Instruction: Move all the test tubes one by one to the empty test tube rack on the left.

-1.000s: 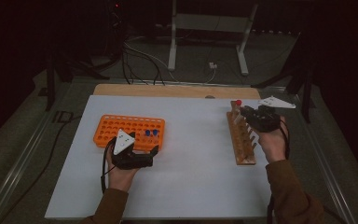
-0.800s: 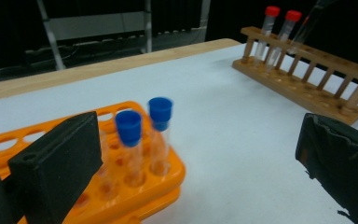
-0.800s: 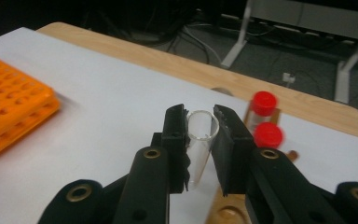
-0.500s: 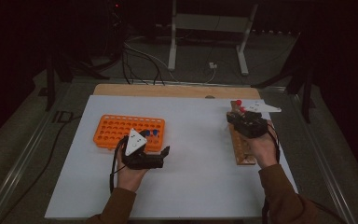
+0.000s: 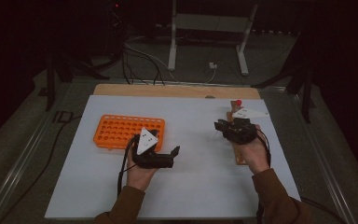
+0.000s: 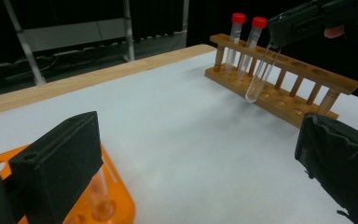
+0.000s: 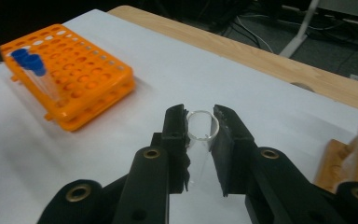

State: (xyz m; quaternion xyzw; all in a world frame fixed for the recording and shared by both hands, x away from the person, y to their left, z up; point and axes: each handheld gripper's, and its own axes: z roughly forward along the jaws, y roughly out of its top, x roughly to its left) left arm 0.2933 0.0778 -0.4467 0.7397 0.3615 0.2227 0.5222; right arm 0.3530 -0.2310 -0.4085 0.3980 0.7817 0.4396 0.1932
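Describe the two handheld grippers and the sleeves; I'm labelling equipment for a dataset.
Both the left gripper and the right gripper are black, two-jawed, each topped by a pale three-cornered plate and trailing a black cable. The person wears brown long sleeves.

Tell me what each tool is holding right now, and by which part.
The right tool grips a clear uncapped test tube at its open rim. The left tool stands open, holding nothing.

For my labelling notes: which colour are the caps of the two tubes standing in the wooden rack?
Red caps, clearest in the left gripper view.
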